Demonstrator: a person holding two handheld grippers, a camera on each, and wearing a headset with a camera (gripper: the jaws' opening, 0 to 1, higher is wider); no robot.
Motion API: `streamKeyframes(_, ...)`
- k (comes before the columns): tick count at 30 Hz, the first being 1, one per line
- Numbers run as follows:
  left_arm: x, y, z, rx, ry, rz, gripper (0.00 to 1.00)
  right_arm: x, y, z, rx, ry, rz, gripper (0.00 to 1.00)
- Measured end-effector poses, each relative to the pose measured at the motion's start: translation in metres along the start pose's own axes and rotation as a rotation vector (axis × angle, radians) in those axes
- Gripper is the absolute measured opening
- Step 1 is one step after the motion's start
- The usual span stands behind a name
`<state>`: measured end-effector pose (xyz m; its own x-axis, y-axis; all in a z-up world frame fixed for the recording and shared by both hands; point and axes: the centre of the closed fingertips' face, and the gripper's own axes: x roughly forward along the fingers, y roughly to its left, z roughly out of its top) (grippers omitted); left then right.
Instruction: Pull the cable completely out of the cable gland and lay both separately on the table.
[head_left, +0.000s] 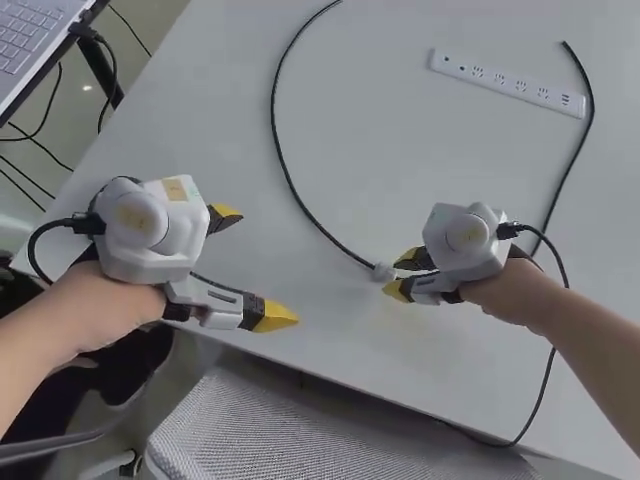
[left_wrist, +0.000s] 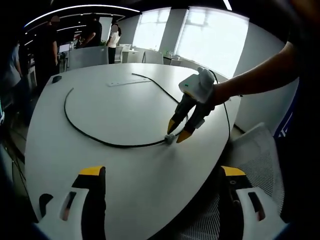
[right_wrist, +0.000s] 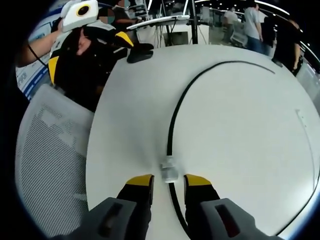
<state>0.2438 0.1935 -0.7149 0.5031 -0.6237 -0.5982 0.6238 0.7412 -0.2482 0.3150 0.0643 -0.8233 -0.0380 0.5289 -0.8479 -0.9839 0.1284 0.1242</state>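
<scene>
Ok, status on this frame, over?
Left gripper open, empty, at table edge. Right gripper open, tips at cable gland. Cable still through gland, both on table. Power strip well clear.

Cable (head_left: 273, 110) cut off by the head view's top edge, near end seemingly hidden under the right hand-held gripper (head_left: 396, 277).

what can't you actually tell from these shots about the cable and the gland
1. Far end of the cable: cut off by the top edge in the head view, too small in both gripper views.
2. How much cable sticks out past the gland: in the right gripper view it runs under the right hand-held gripper.
3. Whether the gland is loosened: too small everywhere.
</scene>
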Motion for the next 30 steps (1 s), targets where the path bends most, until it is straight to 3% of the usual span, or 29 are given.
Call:
streamKeyframes(8,-0.001,0.001,0.001,-0.029,-0.017,-0.003,0.92,0.002,-0.002,0.003,-0.032,0.006,-0.013,0.09)
streamKeyframes(14,0.003,-0.002,-0.003,-0.021,-0.002,-0.009,0.91,0.001,-0.002,0.003,-0.033,0.009,-0.029,0.09)
streamKeyframes(20,0.005,-0.006,-0.002,-0.011,0.002,-0.020,0.91,-0.003,-0.001,0.003,-0.010,0.006,-0.043,0.08)
streamKeyframes(27,0.006,-0.011,0.001,0.002,-0.001,-0.036,0.90,-0.011,0.008,0.011,0.064,-0.017,-0.023,0.07)
streamKeyframes(30,0.007,-0.013,0.008,-0.017,-0.025,-0.052,0.90,-0.018,0.013,0.017,0.069,-0.016,-0.021,0.07)
